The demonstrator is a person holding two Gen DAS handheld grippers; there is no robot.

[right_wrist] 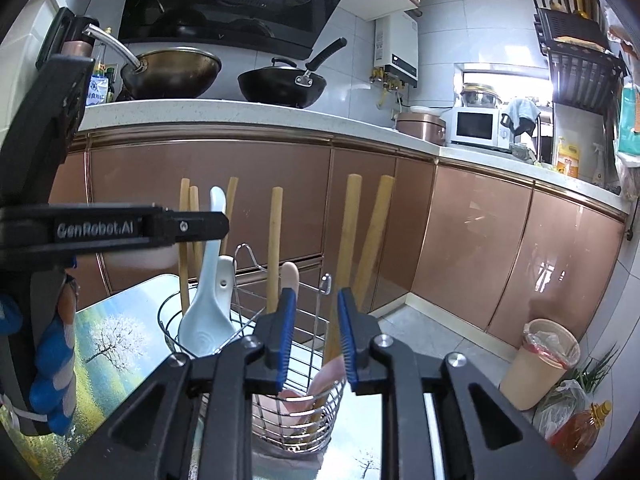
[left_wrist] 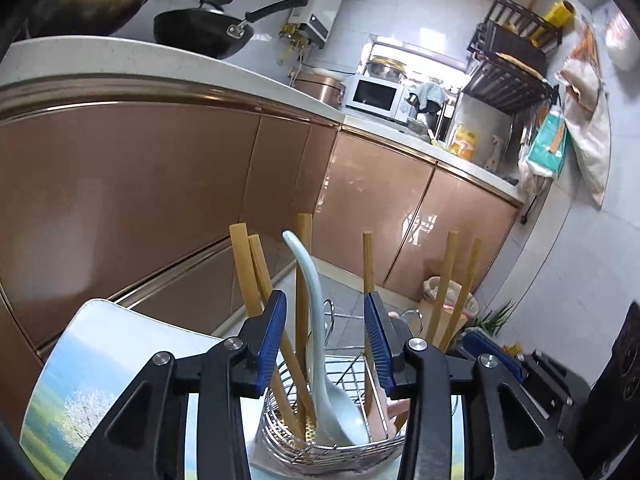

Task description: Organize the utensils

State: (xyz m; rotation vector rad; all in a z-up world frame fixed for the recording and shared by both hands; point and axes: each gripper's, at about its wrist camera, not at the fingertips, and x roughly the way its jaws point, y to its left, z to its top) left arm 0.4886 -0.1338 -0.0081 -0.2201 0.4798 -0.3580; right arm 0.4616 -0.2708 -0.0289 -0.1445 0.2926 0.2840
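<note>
A wire utensil caddy (left_wrist: 332, 446) (right_wrist: 304, 364) stands on a table with a landscape print (left_wrist: 100, 380) (right_wrist: 116, 344). Several wooden chopsticks (left_wrist: 248, 264) (right_wrist: 276, 248) stand in its compartments. A pale blue ceramic spoon (left_wrist: 320, 344) (right_wrist: 208, 312) stands in one compartment, and a pink spoon (right_wrist: 290, 276) in another. My left gripper (left_wrist: 326, 312) is open, its jaws on either side of the blue spoon's handle without gripping it. My right gripper (right_wrist: 316, 304) is open above the pink spoon's compartment, empty. The left gripper's body (right_wrist: 112, 228) shows in the right wrist view.
Brown cabinets (right_wrist: 248, 196) with a white counter (right_wrist: 240, 114) run behind the table. Two woks (right_wrist: 280, 84), a microwave (right_wrist: 476, 126) and a dish rack (right_wrist: 576, 60) sit above. A bin (right_wrist: 540, 360) and an oil bottle (right_wrist: 576, 432) stand on the floor at right.
</note>
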